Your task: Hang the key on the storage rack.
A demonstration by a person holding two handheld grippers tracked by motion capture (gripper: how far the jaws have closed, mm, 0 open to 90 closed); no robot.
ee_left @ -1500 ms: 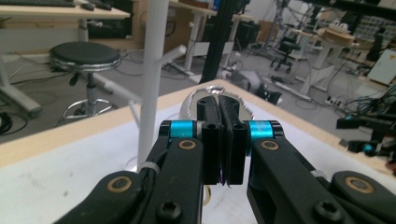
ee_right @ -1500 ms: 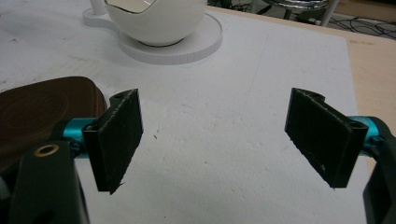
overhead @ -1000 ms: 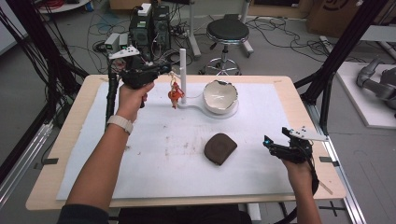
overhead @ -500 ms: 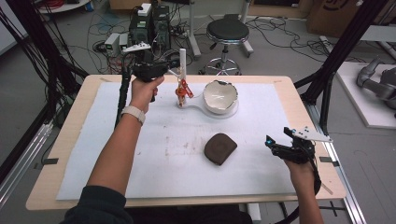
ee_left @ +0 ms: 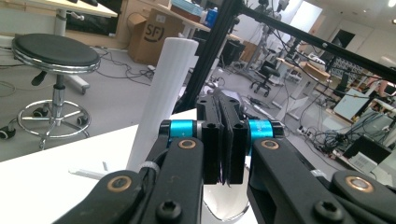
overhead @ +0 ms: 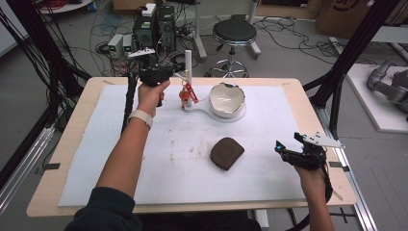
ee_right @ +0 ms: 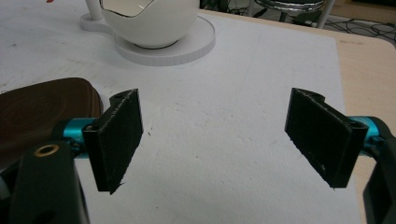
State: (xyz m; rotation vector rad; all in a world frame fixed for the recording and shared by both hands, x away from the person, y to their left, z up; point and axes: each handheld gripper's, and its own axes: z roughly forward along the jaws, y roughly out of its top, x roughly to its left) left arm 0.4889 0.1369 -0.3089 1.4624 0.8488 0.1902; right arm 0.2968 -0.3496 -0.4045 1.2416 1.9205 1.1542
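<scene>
Left gripper (overhead: 179, 73) near the tabletop's far edge, fingers pressed together on the red keychain's (overhead: 184, 93) loop by the white post (overhead: 188, 72). Right gripper (overhead: 283, 150) at the right edge, fingers spread, holding nothing.

Sitting mid-frame: one white bowl (overhead: 227, 98); one white post (overhead: 189, 72); one brown pouch (overhead: 227, 153); one red-orange charm (overhead: 185, 93); two grippers.

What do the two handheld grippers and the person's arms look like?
Both the left gripper and the right gripper are black with flat black fingers, cyan collars and brass-coloured pivots. A grey plate tops each. The person wears a white wristband and a dark sleeve.
</scene>
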